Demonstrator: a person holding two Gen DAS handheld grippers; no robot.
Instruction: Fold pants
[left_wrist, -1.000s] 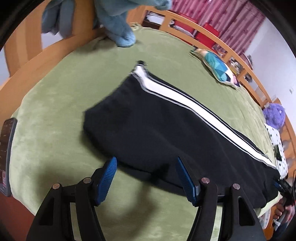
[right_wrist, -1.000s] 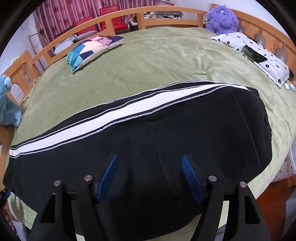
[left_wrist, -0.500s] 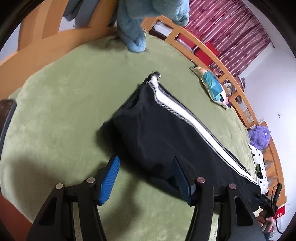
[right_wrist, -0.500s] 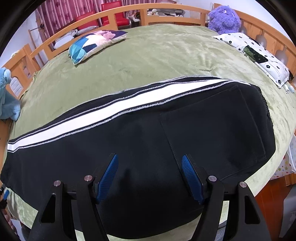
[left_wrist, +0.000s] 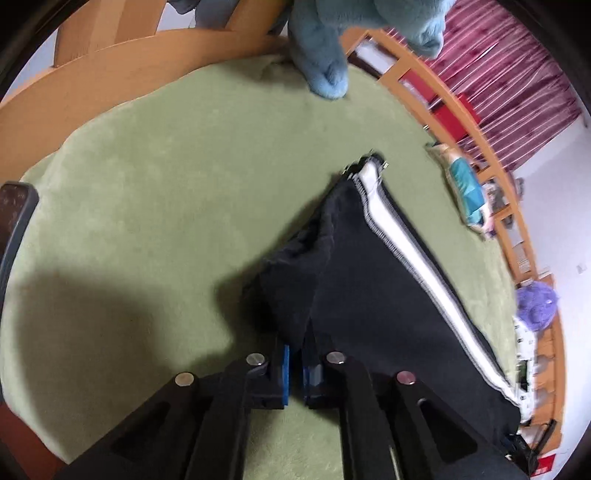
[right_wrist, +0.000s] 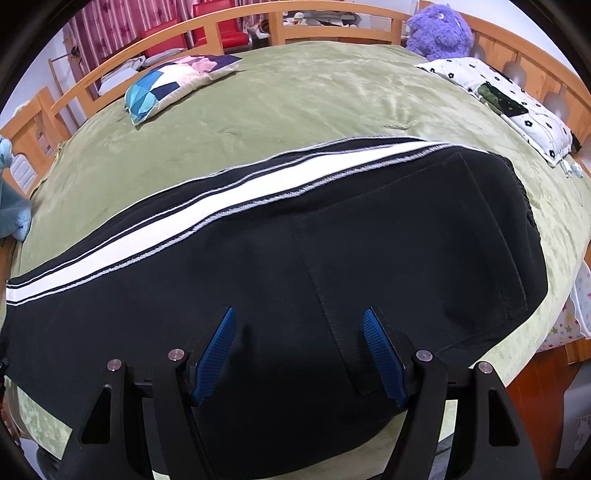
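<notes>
Left wrist view low over the pants (left_wrist: 388, 295) hem, right wrist view close above the waist, both sharing the green bed (right_wrist: 295, 96).

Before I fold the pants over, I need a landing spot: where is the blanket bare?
Bare blanket lies beyond the pants' white stripe, between the patchwork cushion and the flowered pillow. More lies past the cuff, up to the blue plush. The near edge is crowded: pants, and the left claw has just closed on the hem.
</notes>
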